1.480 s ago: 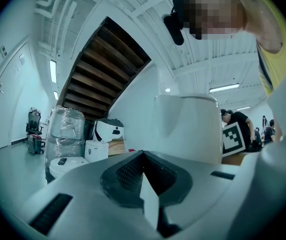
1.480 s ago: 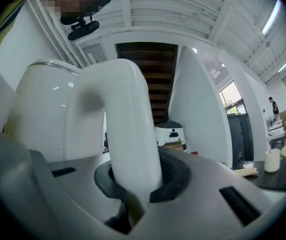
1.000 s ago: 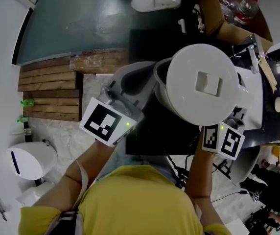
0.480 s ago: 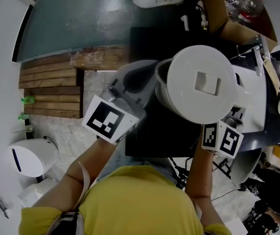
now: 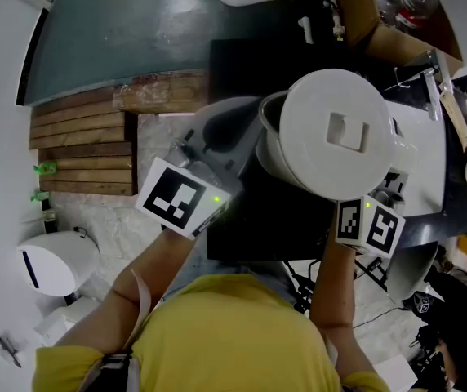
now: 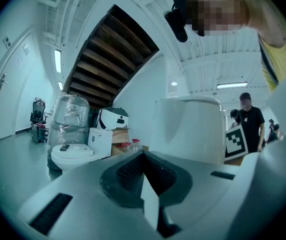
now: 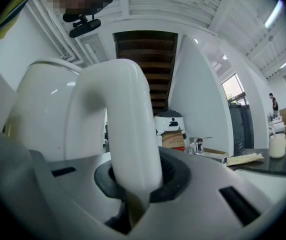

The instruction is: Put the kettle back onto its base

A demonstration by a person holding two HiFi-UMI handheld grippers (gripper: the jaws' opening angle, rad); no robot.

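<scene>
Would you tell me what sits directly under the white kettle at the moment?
Only a black surface shows around the kettle, which the right gripper holds by its handle. Whatever lies straight beneath it is hidden by the kettle's body and lid.

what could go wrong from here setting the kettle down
1. The kettle hangs by its handle alone, clamped in the right gripper jaws; it may swing or tilt as it lands.
2. In the head view the lid covers whatever lies beneath and no base shows, so seating it is probably blind and could miss.
3. The left gripper, jaws shut and empty, sits close beside the kettle and might knock it.
</scene>
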